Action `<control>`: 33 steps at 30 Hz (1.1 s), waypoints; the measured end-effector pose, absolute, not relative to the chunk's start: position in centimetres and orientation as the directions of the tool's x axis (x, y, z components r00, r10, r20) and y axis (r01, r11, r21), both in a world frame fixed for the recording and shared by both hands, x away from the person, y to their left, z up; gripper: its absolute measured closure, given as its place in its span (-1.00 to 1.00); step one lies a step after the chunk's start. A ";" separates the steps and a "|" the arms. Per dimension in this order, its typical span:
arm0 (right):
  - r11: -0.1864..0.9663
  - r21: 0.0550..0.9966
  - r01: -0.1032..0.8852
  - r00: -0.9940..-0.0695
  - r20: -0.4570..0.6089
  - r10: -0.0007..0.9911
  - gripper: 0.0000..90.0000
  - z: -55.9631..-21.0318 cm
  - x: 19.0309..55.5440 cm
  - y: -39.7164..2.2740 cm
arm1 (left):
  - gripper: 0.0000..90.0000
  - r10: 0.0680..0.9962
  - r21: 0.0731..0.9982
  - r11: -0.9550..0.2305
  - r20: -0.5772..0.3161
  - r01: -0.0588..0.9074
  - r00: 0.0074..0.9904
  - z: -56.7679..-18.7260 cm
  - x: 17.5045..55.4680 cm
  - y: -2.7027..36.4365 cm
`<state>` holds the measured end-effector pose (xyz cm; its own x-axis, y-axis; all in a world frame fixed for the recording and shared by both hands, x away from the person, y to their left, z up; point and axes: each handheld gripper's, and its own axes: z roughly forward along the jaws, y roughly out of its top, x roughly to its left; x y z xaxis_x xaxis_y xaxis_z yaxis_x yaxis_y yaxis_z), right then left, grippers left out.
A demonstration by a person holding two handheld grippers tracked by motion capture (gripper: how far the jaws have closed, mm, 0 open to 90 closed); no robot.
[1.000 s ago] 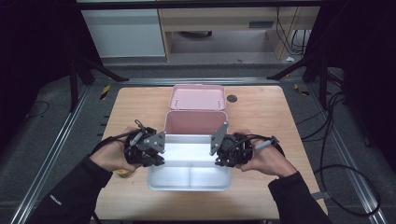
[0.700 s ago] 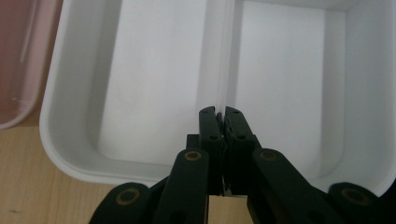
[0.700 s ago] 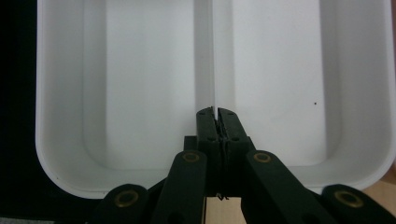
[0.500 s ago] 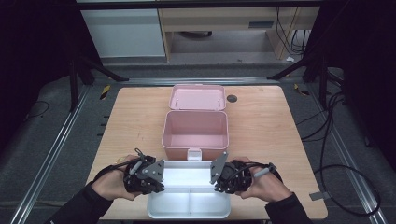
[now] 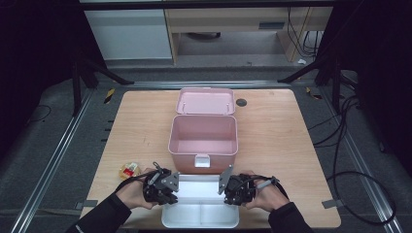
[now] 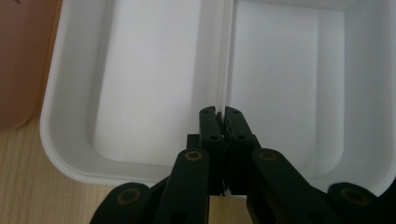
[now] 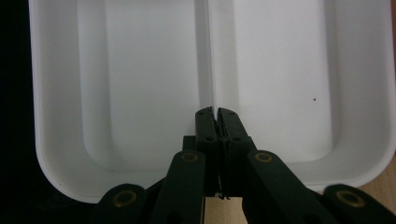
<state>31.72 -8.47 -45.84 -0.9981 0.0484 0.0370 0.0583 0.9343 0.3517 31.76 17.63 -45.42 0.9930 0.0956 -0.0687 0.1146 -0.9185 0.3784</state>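
— While both hands sat low at the table's near edge, what did each gripper have hold of?

— The left gripper (image 6: pixel 219 114) was clamped on the centre divider of the white tray (image 6: pixel 140 70), its jaws pinched tight on that thin wall; the right gripper (image 7: pixel 216 114) was pinched on the same divider from the opposite end. In the high view the left gripper (image 5: pixel 163 187) stood at nine o'clock of the tray (image 5: pixel 200 218), the right gripper (image 5: pixel 236 188) at three o'clock.

— Where did the tray lie?

— At six o'clock of the open pink box (image 5: pixel 203 141), just beside its front wall. Whether it rested on the table (image 5: pixel 277 131) or hung a little above it, I couldn't tell.

— What was cut off or unclear?

— The person's forearms ran off the bottom of the frame, and the hands covered the tray's two short ends. A small yellow and red thing (image 5: pixel 128 170) lay at ten o'clock of the left hand (image 5: pixel 131 194), too small to identify.
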 end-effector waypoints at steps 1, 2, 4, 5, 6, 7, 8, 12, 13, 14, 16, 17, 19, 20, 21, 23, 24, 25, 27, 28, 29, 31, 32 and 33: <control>0.934 0.352 0.065 -0.998 0.035 0.056 0.95 -46.2 32.0 -8.5 | 0.95 0.091 0.375 -0.921 -0.063 0.108 0.994 -45.6 31.9 17.5; 0.934 0.349 0.074 -0.997 0.037 0.065 0.95 -46.5 32.2 -8.6 | 0.95 0.092 0.371 -0.923 -0.053 0.105 0.994 -45.9 32.1 17.3; 0.934 0.347 0.090 -0.996 0.034 0.083 0.95 -46.9 32.5 -8.8 | 0.94 0.095 0.368 -0.924 -0.054 0.108 0.994 -46.3 32.5 17.1; 0.933 0.348 0.089 -0.996 0.033 0.083 0.95 -47.2 32.6 -8.8 | 0.94 0.096 0.366 -0.924 -0.055 0.110 0.994 -46.5 32.6 17.0; 0.933 0.346 0.093 -0.996 0.036 0.086 0.95 -47.3 32.7 -8.9 | 0.94 0.096 0.359 -0.927 -0.060 0.111 0.994 -46.6 32.7 17.0; 0.933 0.347 0.094 -0.996 0.035 0.087 0.95 -47.4 32.7 -8.9 | 0.93 0.101 0.360 -0.925 -0.065 0.118 0.993 -46.9 32.8 16.9; 0.933 0.345 0.105 -0.994 0.043 0.096 0.95 -47.5 32.6 -9.0 | 0.93 0.101 0.351 -0.929 -0.063 0.116 0.993 -47.1 32.8 16.9; 0.929 0.351 0.113 -0.994 0.041 0.106 0.95 -47.8 32.6 -8.9 | 0.92 0.101 0.331 -0.937 -0.042 0.110 0.994 -47.5 33.0 16.7; 0.931 0.348 0.111 -0.994 0.035 0.105 0.95 -47.8 32.6 -8.9 | 0.92 0.096 0.325 -0.940 -0.043 0.105 0.994 -47.6 33.0 16.7; 0.932 0.346 0.109 -0.994 0.032 0.105 0.94 -47.9 32.7 -8.8 | 0.92 0.100 0.328 -0.938 -0.046 0.110 0.994 -47.8 33.0 16.7; 0.933 0.341 0.117 -0.993 0.031 0.114 0.93 -48.0 32.8 -8.8 | 0.91 0.109 0.340 -0.933 -0.056 0.122 0.992 -47.9 33.0 16.8; 0.932 0.342 0.119 -0.993 0.030 0.116 0.92 -48.0 32.8 -8.9 | 0.91 0.112 0.341 -0.932 -0.059 0.125 0.992 -47.9 33.0 16.8; 0.930 0.347 0.121 -0.992 0.024 0.121 0.91 -48.0 32.8 -8.9 | 0.90 0.123 0.342 -0.929 -0.065 0.138 0.990 -47.9 33.1 16.9; 0.929 0.348 0.125 -0.992 0.023 0.125 0.90 -48.0 32.7 -8.9 | 0.88 0.130 0.346 -0.927 -0.060 0.143 0.990 -47.9 33.1 16.9; 0.928 0.351 0.125 -0.992 0.018 0.127 0.86 -48.0 32.7 -8.9 | 0.81 0.137 0.346 -0.927 -0.054 0.148 0.989 -47.9 33.1 16.9; 0.922 0.362 0.136 -0.990 0.009 0.142 0.74 -47.9 32.6 -8.9 | 0.74 0.143 0.357 -0.921 -0.056 0.153 0.988 -47.6 33.1 17.2; 0.917 0.372 0.140 -0.989 0.006 0.148 0.71 -47.7 32.6 -9.0 | 0.71 0.157 0.371 -0.913 -0.060 0.168 0.986 -47.4 33.0 17.3; 0.910 0.387 0.147 -0.987 0.001 0.159 0.65 -47.4 32.5 -9.1 | 0.68 0.160 0.379 -0.910 -0.053 0.168 0.986 -47.1 33.0 17.5; 0.885 0.434 0.171 -0.981 -0.006 0.192 0.54 -46.7 32.6 -9.6 | 0.58 0.187 0.402 -0.896 -0.041 0.188 0.981 -46.4 32.8 18.0; 0.874 0.451 0.184 -0.978 -0.004 0.208 0.48 -46.4 32.6 -9.9 | 0.54 0.206 0.415 -0.887 -0.034 0.201 0.978 -45.9 32.8 18.4; 0.854 0.479 0.204 -0.972 -0.004 0.235 0.43 -46.0 32.6 -10.3 | 0.49 0.216 0.422 -0.882 -0.028 0.207 0.976 -45.5 32.8 18.6; 0.829 0.509 0.232 -0.962 -0.005 0.272 0.36 -45.4 32.6 -10.9 | 0.39 0.260 0.449 -0.861 -0.017 0.240 0.965 -44.7 32.7 19.3; 0.817 0.523 0.242 -0.957 -0.013 0.291 0.34 -45.1 32.6 -11.2 | 0.35 0.292 0.464 -0.846 -0.009 0.263 0.956 -44.2 32.8 19.7; 0.805 0.534 0.258 -0.948 -0.021 0.318 0.28 -44.7 32.6 -11.7 | 0.27 0.313 0.473 -0.836 -0.006 0.278 0.950 -44.0 32.8 20.0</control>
